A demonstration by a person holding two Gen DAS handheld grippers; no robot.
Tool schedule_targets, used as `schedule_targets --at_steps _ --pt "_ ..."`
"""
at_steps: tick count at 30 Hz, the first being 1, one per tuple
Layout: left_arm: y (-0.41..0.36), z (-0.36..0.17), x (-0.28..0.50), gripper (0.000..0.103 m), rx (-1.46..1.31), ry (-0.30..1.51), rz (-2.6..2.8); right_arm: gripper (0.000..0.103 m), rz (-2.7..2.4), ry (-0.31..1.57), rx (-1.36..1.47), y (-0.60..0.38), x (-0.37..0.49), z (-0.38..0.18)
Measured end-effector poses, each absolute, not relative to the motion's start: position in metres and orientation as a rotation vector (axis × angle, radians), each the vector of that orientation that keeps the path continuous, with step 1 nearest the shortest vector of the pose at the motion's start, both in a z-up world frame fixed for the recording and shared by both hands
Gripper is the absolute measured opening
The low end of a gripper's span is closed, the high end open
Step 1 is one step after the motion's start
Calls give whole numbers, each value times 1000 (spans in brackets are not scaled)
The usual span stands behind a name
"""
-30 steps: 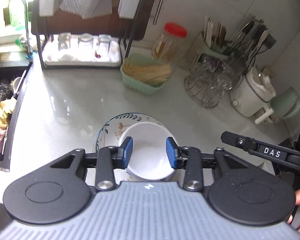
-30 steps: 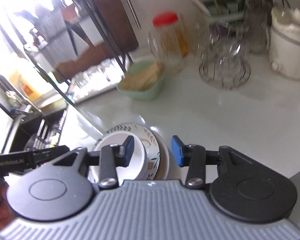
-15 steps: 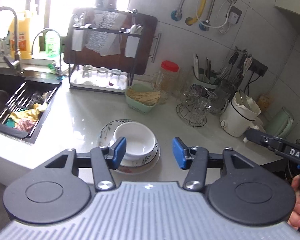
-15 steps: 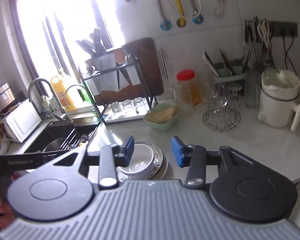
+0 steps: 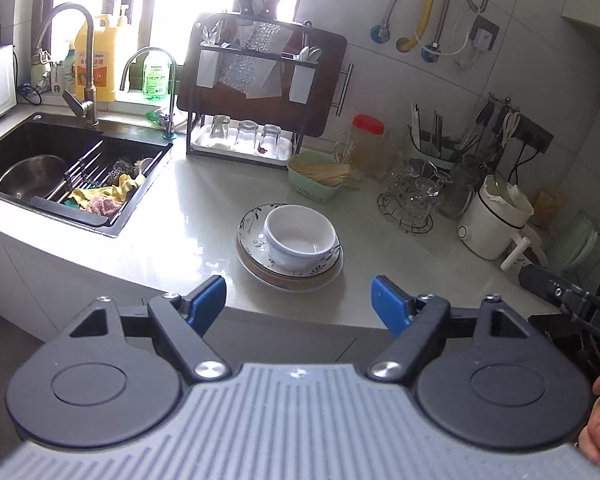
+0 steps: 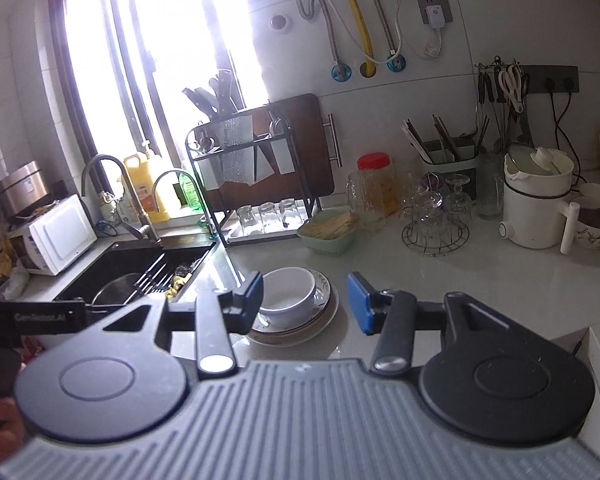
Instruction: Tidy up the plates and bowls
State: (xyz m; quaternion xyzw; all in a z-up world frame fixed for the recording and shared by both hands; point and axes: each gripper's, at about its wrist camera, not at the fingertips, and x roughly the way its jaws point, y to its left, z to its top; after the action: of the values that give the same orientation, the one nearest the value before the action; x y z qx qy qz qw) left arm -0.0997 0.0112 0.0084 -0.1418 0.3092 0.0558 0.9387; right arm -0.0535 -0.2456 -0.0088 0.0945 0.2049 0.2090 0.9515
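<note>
A white bowl point(image 5: 300, 236) sits in a floral plate point(image 5: 252, 229), which lies on a tan plate point(image 5: 292, 280) on the pale counter. The stack also shows in the right wrist view, with the bowl point(image 6: 288, 294) on the floral plate point(image 6: 322, 292). My left gripper point(image 5: 298, 300) is open and empty, pulled back over the counter's front edge, well short of the stack. My right gripper point(image 6: 306, 298) is open and empty, also back from the stack, which shows between its fingers.
A black sink point(image 5: 60, 172) with a metal pot lies to the left. A dish rack point(image 5: 252, 120) with glasses, a green basket point(image 5: 320, 176), a red-lidded jar point(image 5: 366, 144), a wire glass stand point(image 5: 414, 200) and a white kettle point(image 5: 496, 220) line the back.
Both grippers have pulled back and up from the stacked bowl and plates. The left gripper's jaws have opened wider. The stack has stayed in place.
</note>
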Motion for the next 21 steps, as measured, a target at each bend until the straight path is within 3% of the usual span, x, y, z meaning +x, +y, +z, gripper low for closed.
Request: schedule_targets --at_steps 1,3,21 --pt "10 8 -105 89 -289 626 110 72 433 419 184 -246 -58 -10" --pt "9 8 -115 93 -271 616 115 95 444 403 165 -248 -69 -11" --pt "11 -12 -151 97 -285 669 104 94 354 431 214 -256 -113 -37"
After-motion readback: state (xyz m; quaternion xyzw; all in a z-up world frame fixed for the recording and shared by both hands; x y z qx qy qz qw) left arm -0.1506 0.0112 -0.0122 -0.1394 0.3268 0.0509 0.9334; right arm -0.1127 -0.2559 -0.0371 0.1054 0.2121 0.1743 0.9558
